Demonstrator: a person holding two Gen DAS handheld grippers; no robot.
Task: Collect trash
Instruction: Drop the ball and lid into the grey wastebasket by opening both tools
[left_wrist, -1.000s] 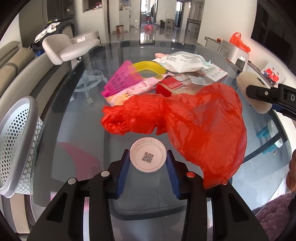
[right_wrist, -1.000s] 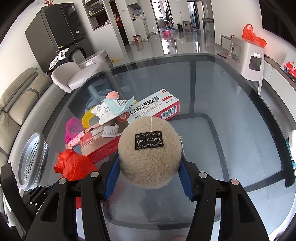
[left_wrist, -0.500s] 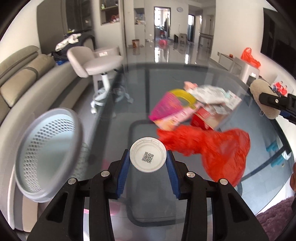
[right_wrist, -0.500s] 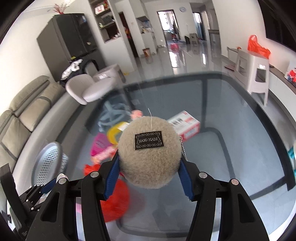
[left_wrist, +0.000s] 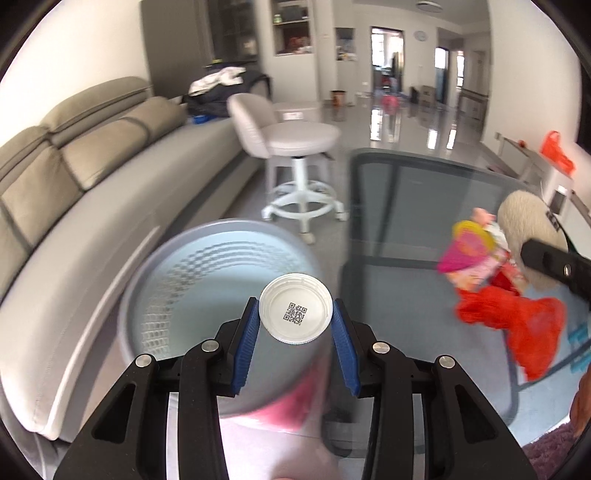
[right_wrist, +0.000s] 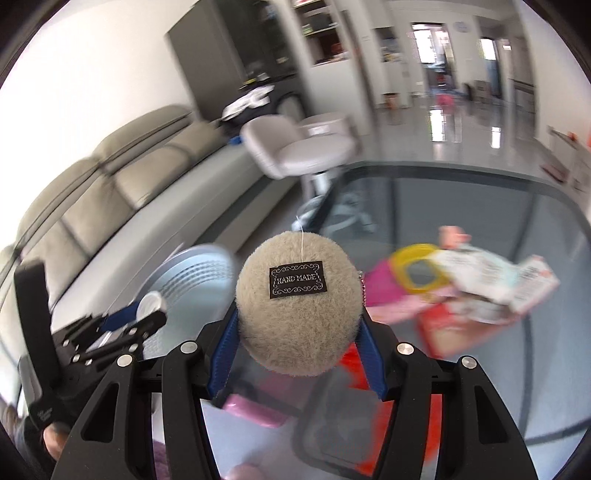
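My left gripper (left_wrist: 295, 325) is shut on a white round lid (left_wrist: 295, 313) with a QR code and holds it in the air over the open mouth of a grey perforated waste bin (left_wrist: 192, 280). My right gripper (right_wrist: 297, 332) is shut on a beige fluffy ball (right_wrist: 297, 306) with a black "HAND MADE" label, held above the glass table (right_wrist: 480, 206). The ball also shows at the right of the left wrist view (left_wrist: 524, 225). The left gripper (right_wrist: 142, 312) with the lid and the bin (right_wrist: 199, 273) show at the left of the right wrist view.
A red plastic bag (left_wrist: 517, 321), a pink item (left_wrist: 465, 258), a yellow ring (right_wrist: 421, 275) and boxes and packets (right_wrist: 495, 284) lie on the glass table. A white swivel stool (left_wrist: 295, 147) and a grey sofa (left_wrist: 74, 184) stand to the left.
Both grippers have swung left, away from the table's pile. The left one now holds the lid over the bin's mouth; the right one follows with the fluffy ball.
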